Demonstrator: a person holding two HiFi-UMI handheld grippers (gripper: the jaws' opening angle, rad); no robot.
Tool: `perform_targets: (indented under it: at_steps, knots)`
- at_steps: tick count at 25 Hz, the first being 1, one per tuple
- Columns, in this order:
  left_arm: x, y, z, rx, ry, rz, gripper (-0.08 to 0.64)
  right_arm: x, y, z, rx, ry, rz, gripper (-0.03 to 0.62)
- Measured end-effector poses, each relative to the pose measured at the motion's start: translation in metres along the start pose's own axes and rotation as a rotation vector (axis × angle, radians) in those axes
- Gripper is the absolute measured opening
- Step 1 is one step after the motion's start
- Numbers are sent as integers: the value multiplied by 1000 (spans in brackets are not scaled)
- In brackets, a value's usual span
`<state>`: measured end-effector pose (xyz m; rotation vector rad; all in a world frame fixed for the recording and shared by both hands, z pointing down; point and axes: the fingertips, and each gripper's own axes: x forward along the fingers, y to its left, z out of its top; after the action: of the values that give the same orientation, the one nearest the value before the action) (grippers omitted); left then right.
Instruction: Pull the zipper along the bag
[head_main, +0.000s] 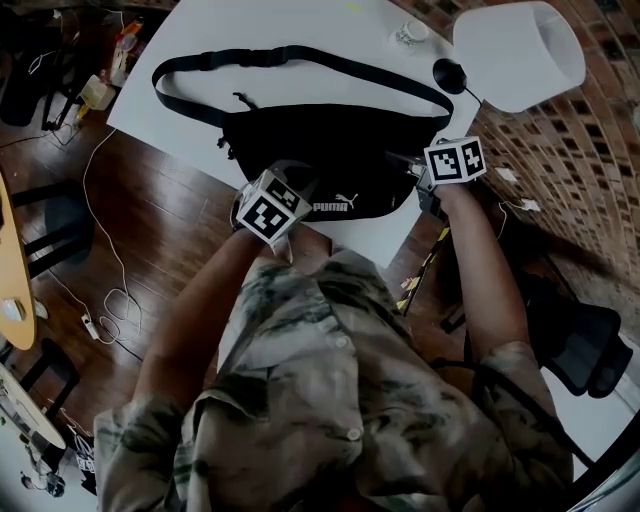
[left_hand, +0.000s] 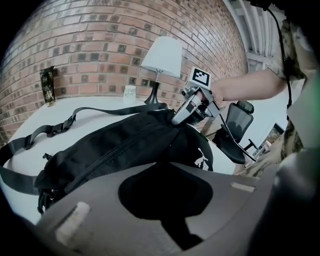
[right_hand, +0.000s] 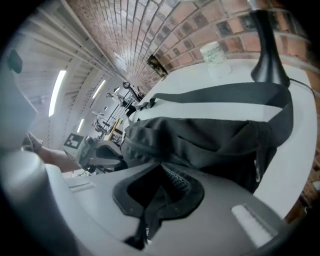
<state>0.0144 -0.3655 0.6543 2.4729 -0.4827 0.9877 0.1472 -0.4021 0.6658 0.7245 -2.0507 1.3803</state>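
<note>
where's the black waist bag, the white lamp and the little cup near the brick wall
black fabric waist bag (head_main: 330, 150), head view, main body above the white logo
white-shaded table lamp (head_main: 515, 50), head view, on the shade
pale translucent cup (right_hand: 216, 59), right gripper view, on its side wall

Head cam looks steeply down over my chest at the desk (head_main: 200, 70), with the bag (head_main: 330, 150) mid-frame. The cam on my left tongs (head_main: 290, 192) sits low, right against the bag, facing the brick wall (left_hand: 100, 45), lamp (left_hand: 162, 55) and right tongs (left_hand: 186, 114). The right tongs cam, equally close, faces back at the left tongs. All three share bag and lamp.
</note>
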Motion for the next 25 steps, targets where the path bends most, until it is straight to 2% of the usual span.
perform_targets:
  at_steps: [3,8,14,18,21,25]
  knots:
    - [2,0,1,-9,2,1,23,12,5,-8,-44,55,-17,5]
    - [1,0,5,2,7,-3,23,21,-3,-14,-77,84,-103,5]
    - [-7,4,-3,80,38,-1,23,21,-6,-14,-79,72,-120,5]
    - [-47,46,-31,12,48,73,21,20,-9,-13,-70,66,-116,5]
    - [-64,59,-49,10,65,81,22,17,-12,-13,-64,65,-122,5]
    - [-70,68,-60,-22,48,97,23,20,-11,-14,-65,59,-151,5]
